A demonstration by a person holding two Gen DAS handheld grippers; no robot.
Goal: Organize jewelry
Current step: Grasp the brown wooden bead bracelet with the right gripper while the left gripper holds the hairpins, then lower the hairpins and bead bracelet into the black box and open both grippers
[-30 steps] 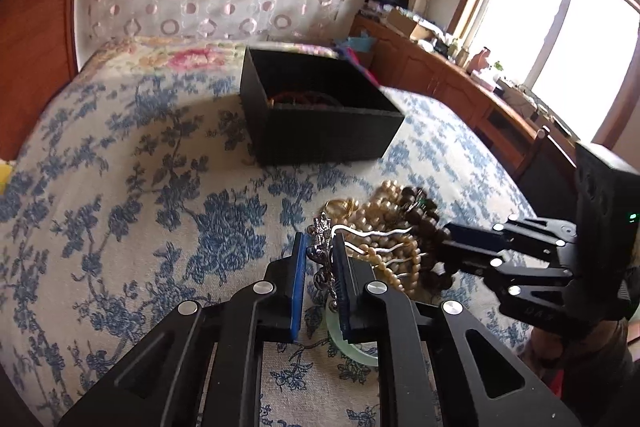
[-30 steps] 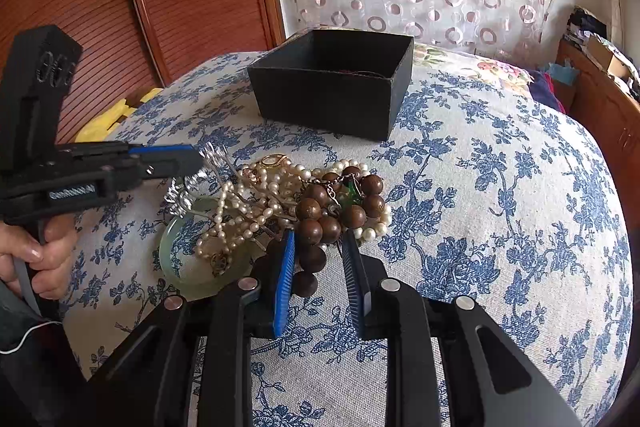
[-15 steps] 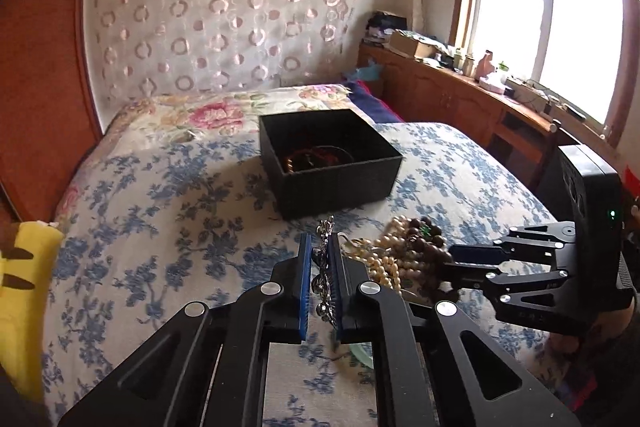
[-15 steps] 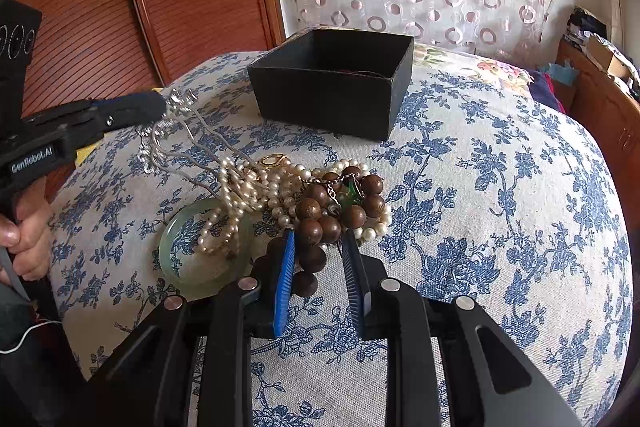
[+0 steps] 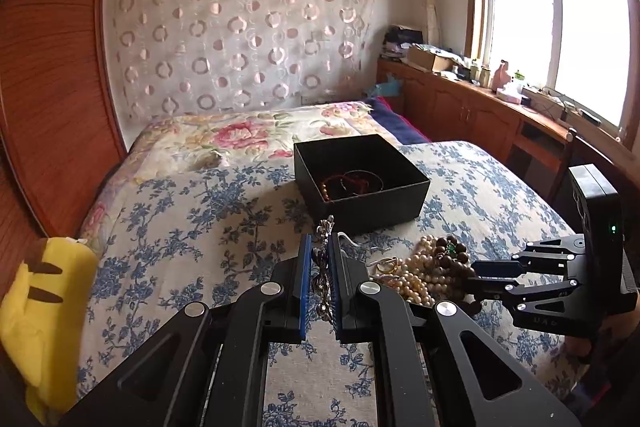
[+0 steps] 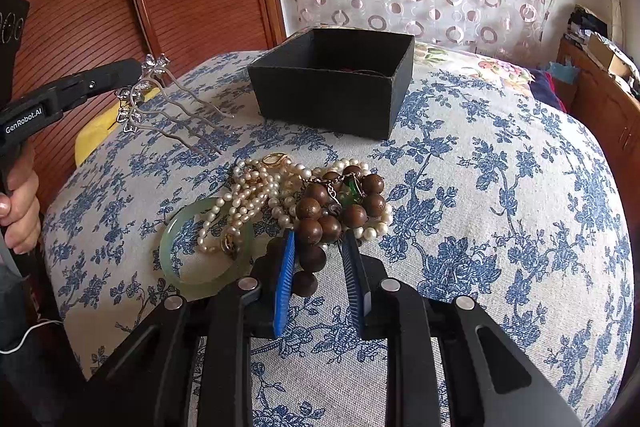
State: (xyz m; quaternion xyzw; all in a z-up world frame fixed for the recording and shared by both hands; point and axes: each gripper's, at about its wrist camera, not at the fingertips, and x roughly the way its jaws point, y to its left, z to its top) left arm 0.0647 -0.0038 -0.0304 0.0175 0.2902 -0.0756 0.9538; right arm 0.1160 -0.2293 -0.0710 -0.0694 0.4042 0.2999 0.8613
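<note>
Left tongs (image 6: 136,73), marked "GenRobot.AI", clamp silver hair comb (image 6: 160,103).

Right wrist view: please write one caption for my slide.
Left gripper lifts a silver hair comb above the jewelry pile, near the black box.

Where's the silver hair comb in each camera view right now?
Left wrist: silver hair comb low centre, pinched in the left gripper.
Right wrist: comb upper left, prongs toward the black box.
Shared landmark: that box.
</note>
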